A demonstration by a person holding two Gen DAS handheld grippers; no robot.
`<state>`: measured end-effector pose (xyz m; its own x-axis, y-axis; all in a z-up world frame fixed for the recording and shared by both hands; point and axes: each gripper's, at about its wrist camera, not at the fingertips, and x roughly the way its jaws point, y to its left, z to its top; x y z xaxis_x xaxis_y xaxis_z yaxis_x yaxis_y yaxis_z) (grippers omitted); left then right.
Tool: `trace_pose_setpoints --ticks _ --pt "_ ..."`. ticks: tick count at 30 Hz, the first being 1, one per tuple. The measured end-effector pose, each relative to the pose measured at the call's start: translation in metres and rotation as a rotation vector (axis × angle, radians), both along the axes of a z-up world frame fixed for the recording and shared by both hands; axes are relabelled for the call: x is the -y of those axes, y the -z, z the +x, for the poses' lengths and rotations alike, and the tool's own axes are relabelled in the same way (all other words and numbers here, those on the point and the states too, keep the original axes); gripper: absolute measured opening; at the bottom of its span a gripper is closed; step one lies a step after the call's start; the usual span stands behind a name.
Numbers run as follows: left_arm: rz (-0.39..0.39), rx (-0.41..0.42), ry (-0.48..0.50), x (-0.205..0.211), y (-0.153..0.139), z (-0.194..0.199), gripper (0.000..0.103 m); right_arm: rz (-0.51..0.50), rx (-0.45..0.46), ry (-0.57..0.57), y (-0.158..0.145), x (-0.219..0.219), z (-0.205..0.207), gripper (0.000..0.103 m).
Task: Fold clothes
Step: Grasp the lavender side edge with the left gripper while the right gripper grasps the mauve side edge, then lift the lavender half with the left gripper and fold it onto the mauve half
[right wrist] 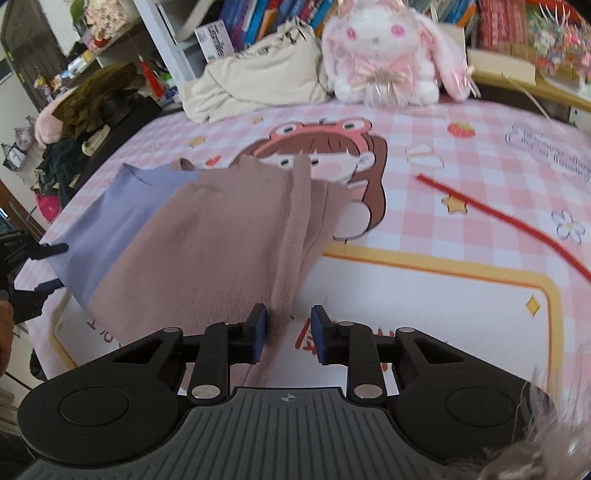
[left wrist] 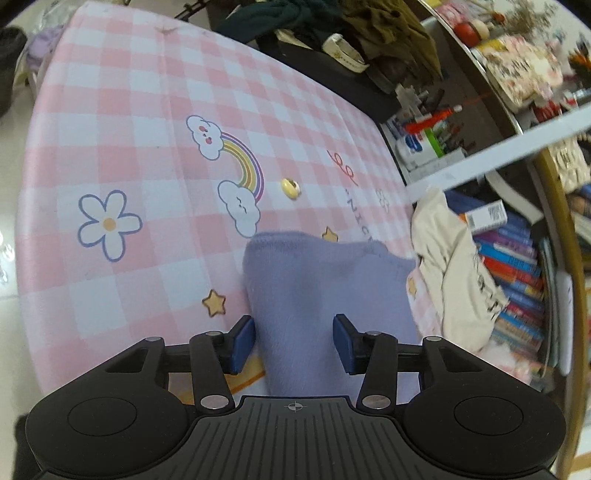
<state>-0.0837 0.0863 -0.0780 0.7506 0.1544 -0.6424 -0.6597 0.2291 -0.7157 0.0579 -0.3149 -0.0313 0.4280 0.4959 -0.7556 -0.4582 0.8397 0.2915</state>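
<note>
A lilac garment (left wrist: 317, 295) lies on the pink checked sheet (left wrist: 147, 129) and runs between the fingers of my left gripper (left wrist: 293, 341), which is open around it. In the right wrist view a dusty pink garment (right wrist: 221, 243) lies folded over the lilac one (right wrist: 110, 221). My right gripper (right wrist: 288, 334) is open, its left pad (right wrist: 258, 332) touching the pink garment's right edge, with the fabric edge between the fingers. The left gripper (right wrist: 33, 269) shows at the far left of that view, at the lilac cloth's edge.
A cream garment (right wrist: 251, 81) and a pink plush rabbit (right wrist: 384, 55) sit at the bed's far side. A red strip (right wrist: 509, 218) lies on the sheet. A small yellow object (left wrist: 290, 187) lies mid-bed. Shelves with books (left wrist: 517, 280) and a pile of dark clothes (left wrist: 332, 33) border the bed.
</note>
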Motion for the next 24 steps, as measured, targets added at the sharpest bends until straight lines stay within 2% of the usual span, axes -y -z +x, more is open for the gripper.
trace_pose_setpoints --ticks 3,4,5,7,8,11,14,18,24 --pt "-0.027 0.023 -0.007 -0.006 0.004 0.0 0.045 -0.01 -0.009 0.007 0.003 -0.001 0.0 0.023" --pt "-0.032 0.028 -0.004 -0.008 0.005 0.001 0.042 -0.01 -0.011 0.01 0.004 -0.002 -0.001 0.023" --pt "-0.03 0.029 0.001 -0.008 0.005 0.001 0.023 -0.011 -0.012 0.013 0.004 -0.002 -0.001 0.023" --pt "0.022 0.011 0.029 -0.004 -0.002 0.003 0.01 -0.013 -0.014 0.018 0.005 -0.003 -0.001 0.023" --pt "0.065 0.008 0.053 0.0 -0.008 0.004 0.008 -0.015 -0.013 0.019 0.005 -0.003 -0.001 0.023" --pt "0.324 0.078 0.261 0.028 -0.051 0.014 0.009 -0.025 -0.011 0.022 0.004 -0.005 -0.001 0.023" --pt "0.364 0.071 0.331 0.03 -0.059 0.019 0.01 -0.024 -0.014 0.029 0.005 -0.005 -0.001 0.023" --pt "0.225 -0.023 0.242 0.007 -0.029 0.021 0.012 -0.018 -0.018 0.041 0.006 -0.005 -0.002 0.023" --pt "0.086 -0.013 0.233 -0.003 -0.003 0.026 0.027 -0.018 -0.015 0.047 0.006 -0.005 -0.003 0.024"
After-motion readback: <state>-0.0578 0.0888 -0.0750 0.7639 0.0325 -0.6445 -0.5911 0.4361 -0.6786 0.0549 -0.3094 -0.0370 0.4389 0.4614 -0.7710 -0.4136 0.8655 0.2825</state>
